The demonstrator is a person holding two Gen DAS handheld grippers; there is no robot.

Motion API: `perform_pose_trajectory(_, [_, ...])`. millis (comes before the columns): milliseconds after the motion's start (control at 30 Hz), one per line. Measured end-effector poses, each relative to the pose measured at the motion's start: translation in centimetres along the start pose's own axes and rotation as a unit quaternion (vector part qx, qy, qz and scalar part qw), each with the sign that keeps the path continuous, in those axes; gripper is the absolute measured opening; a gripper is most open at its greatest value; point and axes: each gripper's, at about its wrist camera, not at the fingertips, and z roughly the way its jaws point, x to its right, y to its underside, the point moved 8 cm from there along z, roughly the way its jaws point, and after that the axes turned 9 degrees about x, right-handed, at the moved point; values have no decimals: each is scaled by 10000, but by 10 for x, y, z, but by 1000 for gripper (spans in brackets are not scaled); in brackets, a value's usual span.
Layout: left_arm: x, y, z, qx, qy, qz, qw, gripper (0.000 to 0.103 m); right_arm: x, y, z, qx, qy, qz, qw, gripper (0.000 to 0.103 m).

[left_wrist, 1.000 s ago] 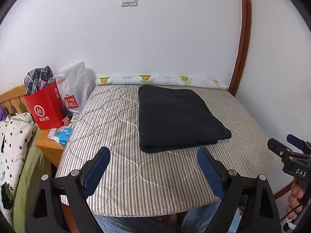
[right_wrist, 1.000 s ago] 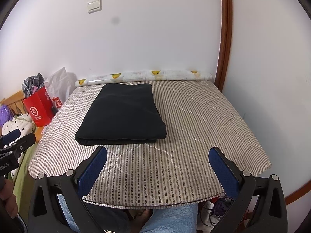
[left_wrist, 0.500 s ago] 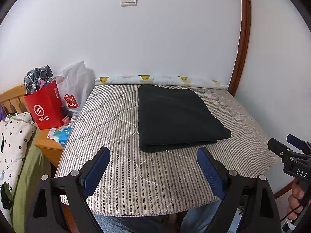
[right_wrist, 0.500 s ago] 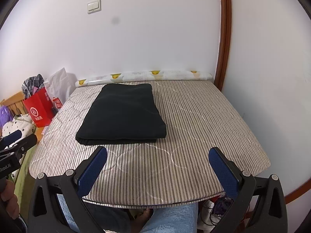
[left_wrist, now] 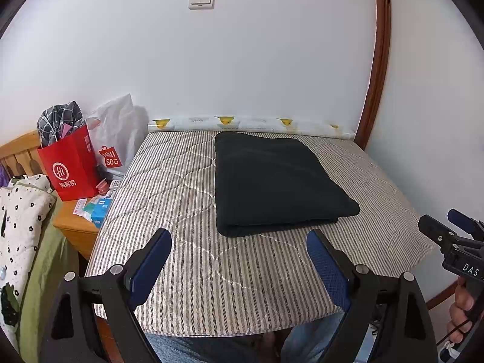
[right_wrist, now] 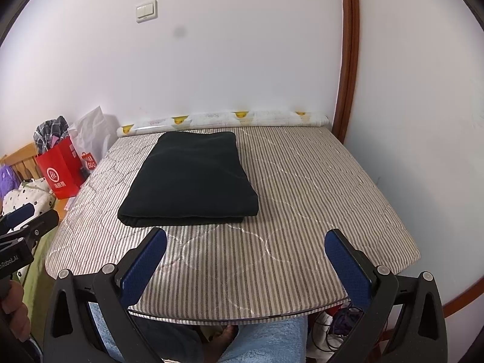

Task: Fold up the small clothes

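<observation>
The left gripper (left_wrist: 239, 243) is held with its jaws wide apart and nothing between them, above the near edge of the striped table (left_wrist: 211, 287). The right gripper (right_wrist: 246, 243) is likewise spread and empty. A folded black garment (left_wrist: 272, 181) is laid flat toward the table's far side, untouched by both.

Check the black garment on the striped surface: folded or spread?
Folded: the black garment lies as a neat rectangle with stacked layers along its near edge.
</observation>
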Motion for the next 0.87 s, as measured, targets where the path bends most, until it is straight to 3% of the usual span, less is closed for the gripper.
perform_pose_trajectory(867, [0, -3, 1, 30, -62, -13, 10000, 91, 7, -5, -3, 46, 4, -5, 10000, 103])
